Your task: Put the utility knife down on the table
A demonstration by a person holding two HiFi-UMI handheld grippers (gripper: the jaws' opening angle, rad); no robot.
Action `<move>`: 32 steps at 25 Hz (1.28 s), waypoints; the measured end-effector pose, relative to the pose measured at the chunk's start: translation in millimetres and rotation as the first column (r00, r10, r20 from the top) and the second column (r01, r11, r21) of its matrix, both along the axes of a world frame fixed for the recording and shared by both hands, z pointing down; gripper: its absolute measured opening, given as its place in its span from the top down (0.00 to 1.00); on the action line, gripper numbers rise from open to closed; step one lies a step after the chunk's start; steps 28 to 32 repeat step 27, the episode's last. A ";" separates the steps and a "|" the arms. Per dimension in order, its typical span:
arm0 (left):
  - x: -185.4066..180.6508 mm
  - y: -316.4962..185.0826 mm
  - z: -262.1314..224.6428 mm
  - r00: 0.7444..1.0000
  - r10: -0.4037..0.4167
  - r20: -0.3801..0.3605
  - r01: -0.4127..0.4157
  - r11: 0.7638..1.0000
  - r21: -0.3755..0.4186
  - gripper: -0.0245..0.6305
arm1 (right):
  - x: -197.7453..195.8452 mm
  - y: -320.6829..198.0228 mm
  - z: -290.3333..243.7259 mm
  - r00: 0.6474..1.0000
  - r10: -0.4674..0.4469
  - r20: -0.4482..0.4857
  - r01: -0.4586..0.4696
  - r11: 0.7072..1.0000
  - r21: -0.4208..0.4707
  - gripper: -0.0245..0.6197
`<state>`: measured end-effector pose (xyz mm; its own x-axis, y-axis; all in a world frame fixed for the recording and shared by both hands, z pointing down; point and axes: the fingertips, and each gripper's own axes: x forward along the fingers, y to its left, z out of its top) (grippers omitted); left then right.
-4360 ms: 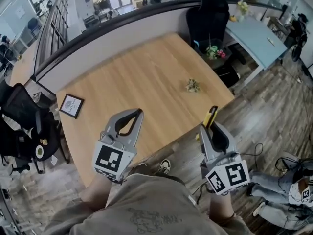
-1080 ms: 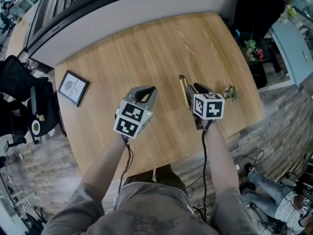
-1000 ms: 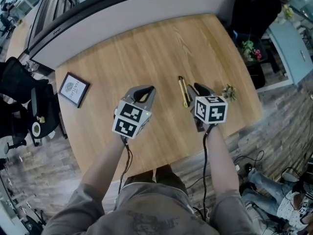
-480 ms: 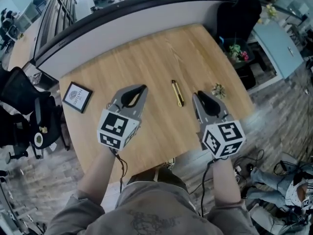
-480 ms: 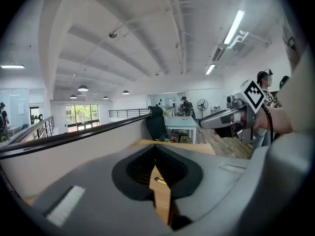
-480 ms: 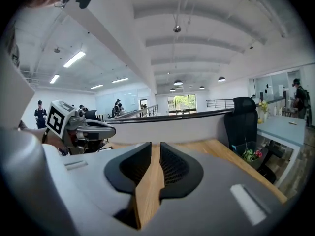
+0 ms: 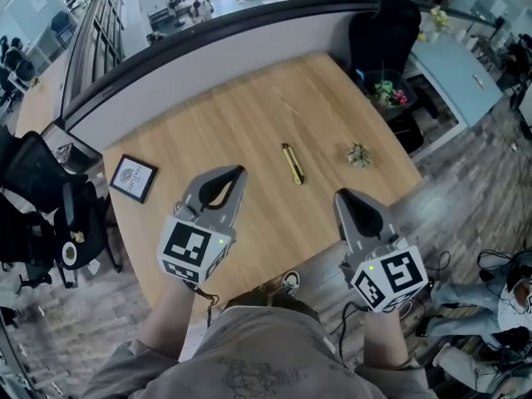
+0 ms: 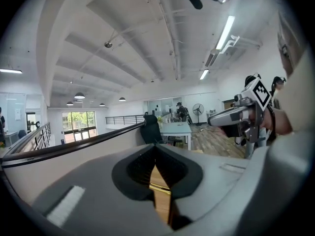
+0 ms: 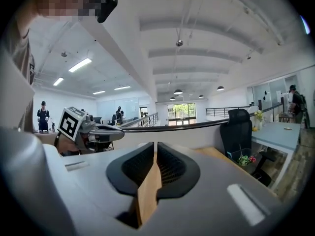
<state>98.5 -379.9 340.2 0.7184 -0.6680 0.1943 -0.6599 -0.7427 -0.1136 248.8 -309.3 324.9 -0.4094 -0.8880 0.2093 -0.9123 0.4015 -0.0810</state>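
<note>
The yellow and black utility knife lies flat on the wooden table, near its middle, with nothing touching it. Both grippers hang above the table's near edge, well short of the knife. My left gripper is shut and empty, its tips meeting over bare wood. My right gripper is to the knife's lower right. Its jaws are closing and have almost met, with nothing between them. Each gripper view shows the other gripper off to the side.
A framed picture lies at the table's left edge and a small dried sprig right of the knife. A curved partition bounds the far side. A black chair and a potted plant stand at the right, and another chair at the left.
Both grippers have risen and drawn back toward the person, away from the knife. The right gripper's jaws have come together, empty. The knife has stayed on the table.
</note>
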 end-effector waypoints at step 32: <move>25.4 57.3 9.4 0.993 0.112 0.033 -0.111 0.993 -0.033 0.96 | 7.3 53.7 17.1 1.000 0.014 0.024 -0.012 0.998 -0.067 0.93</move>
